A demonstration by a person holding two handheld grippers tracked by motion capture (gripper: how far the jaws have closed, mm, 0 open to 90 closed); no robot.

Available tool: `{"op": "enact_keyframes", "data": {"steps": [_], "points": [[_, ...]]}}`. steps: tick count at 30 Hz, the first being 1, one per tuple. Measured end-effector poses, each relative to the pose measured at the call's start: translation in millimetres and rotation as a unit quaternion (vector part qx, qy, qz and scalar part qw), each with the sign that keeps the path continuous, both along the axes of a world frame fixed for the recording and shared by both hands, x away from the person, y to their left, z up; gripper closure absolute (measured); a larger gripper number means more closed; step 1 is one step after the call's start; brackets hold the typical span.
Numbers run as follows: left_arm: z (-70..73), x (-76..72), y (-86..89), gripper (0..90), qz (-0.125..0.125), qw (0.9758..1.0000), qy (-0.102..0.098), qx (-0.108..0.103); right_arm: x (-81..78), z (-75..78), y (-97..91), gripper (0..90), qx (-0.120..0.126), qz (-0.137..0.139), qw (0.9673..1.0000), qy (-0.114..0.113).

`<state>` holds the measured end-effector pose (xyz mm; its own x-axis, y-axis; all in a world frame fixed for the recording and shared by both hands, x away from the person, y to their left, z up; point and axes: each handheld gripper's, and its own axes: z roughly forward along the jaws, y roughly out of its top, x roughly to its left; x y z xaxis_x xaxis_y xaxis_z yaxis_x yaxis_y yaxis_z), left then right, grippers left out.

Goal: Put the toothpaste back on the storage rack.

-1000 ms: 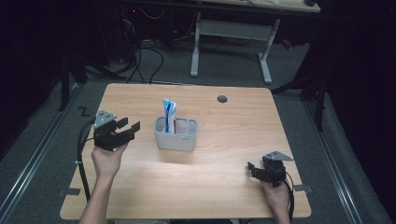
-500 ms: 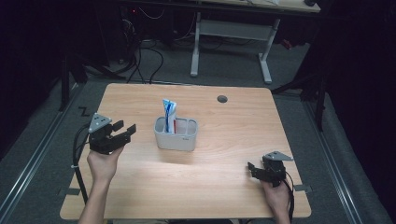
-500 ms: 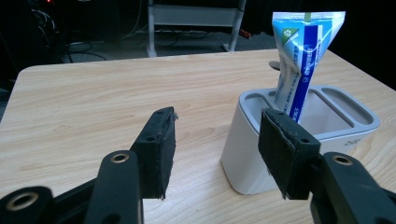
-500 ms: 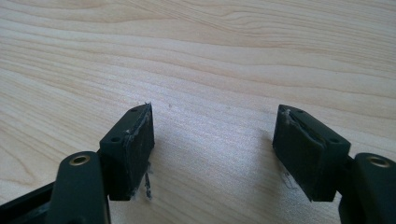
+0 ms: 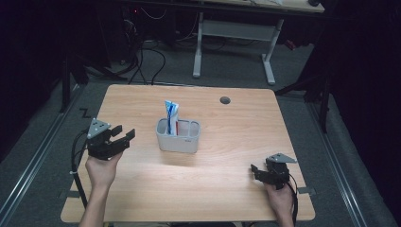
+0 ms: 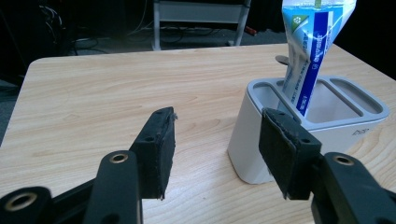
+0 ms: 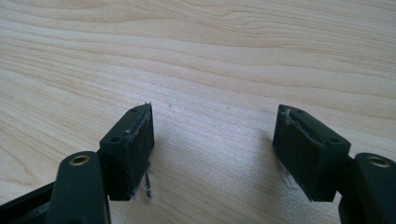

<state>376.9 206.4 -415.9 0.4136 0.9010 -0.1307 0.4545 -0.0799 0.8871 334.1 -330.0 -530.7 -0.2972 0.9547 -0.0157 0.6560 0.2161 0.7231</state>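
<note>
Now my left gripper (image 5: 124,137) hangs with jaws apart and empty beside the white plastic organiser (image 5: 178,136) holding the blue-and-white toothpaste tube (image 5: 171,115) mid-table; next, probably, reach and pinch the tube. My right gripper (image 5: 256,170) rests gaping, empty.

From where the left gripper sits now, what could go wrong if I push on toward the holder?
The toothpaste tube stands tall and tilted in one slot of the white holder; a sideways bump could tip or slide the light holder. The left gripper has open fingers, one already level with the holder's wall, so it may strike that instead of straddling. The holder has divided compartments, so a finger could catch a divider.
</note>
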Motion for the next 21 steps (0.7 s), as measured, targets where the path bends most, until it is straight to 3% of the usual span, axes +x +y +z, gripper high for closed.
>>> {"op": "enact_keyframes", "data": {"steps": [21], "points": [[-16.5, -8.6, 3.6, 45.0, 0.007, 0.9998, 0.016, 0.009, 0.0, 0.0, 0.0, 29.4, 0.000, 0.000, 1.0000, 0.000]]}}
